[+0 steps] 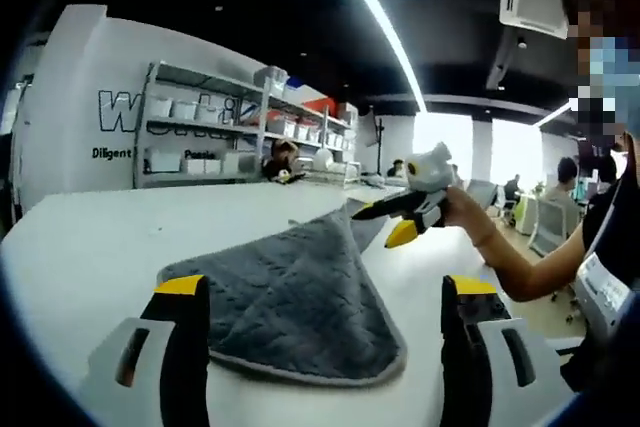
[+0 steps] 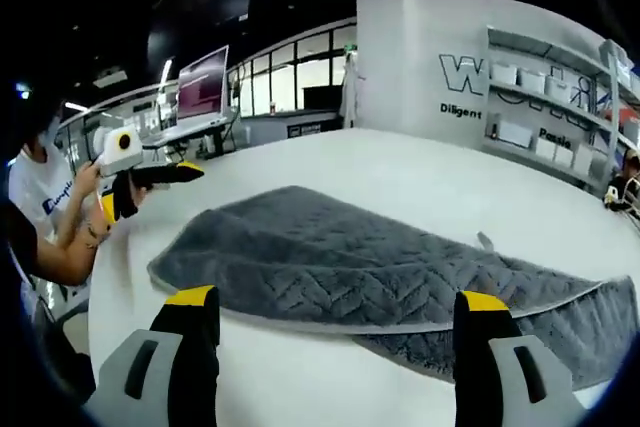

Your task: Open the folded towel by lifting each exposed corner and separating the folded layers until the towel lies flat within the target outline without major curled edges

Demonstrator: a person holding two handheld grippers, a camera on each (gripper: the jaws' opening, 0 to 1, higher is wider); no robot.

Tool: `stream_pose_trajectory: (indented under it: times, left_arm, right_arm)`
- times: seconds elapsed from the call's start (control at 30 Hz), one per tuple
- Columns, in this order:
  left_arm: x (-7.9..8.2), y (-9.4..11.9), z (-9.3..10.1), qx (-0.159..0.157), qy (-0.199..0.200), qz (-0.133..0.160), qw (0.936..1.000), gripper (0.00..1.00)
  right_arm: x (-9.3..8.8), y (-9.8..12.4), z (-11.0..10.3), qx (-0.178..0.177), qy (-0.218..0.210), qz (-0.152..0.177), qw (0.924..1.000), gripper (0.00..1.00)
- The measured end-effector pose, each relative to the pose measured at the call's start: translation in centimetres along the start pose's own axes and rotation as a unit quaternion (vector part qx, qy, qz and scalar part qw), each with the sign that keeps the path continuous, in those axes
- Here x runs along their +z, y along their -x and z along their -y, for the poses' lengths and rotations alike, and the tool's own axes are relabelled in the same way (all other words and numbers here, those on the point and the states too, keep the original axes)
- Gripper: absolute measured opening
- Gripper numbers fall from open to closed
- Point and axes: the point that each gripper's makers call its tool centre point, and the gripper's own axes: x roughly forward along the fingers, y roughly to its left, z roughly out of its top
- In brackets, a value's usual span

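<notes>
Left gripper [image 1: 325, 292]: jaws spread wide, nothing between them, poised low over the white table [image 1: 90, 237] with the near edge of the grey towel [image 1: 295, 297] lying between the yellow-tipped fingers. Right gripper [image 2: 335, 307]: jaws likewise wide apart and empty, towel edge just ahead of them. In the left gripper view it shows at upper right, held by a hand [image 1: 462, 209]. Towel spread on the table, one layer still lapped over another along the near side. Shelving [image 1: 210, 127] with bins stands against the far wall.
</notes>
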Motion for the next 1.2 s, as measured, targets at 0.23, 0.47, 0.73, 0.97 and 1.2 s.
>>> stream_pose_trajectory:
  times: [0.23,0.47,0.73,0.97,1.2]
  left_arm:
    - [0.1,0.3,0.5,0.000,-0.023,-0.003,0.9997,0.92]
    - [1.1,0.6,1.3,-0.022,-0.009,0.022,0.9995,0.95]
    - [0.7,0.7,1.8,-0.023,-0.022,0.010,0.9994,0.97]
    - [0.8,0.7,2.2,-0.027,-0.027,0.011,0.9992,0.96]
    - [0.9,0.9,2.5,-0.027,-0.034,0.012,0.9990,0.96]
  right_arm:
    - [-0.5,1.4,5.0,-0.061,-0.038,0.000,0.9974,0.95]
    - [-0.7,3.0,9.6,-0.103,-0.074,0.012,0.9918,0.94]
    - [-0.3,6.1,19.3,-0.211,-0.141,0.059,0.9655,0.73]
    - [-1.4,6.6,24.9,-0.258,-0.189,0.062,0.9456,0.57]
    - [-3.0,5.1,27.5,-0.264,-0.251,0.056,0.9297,0.46]
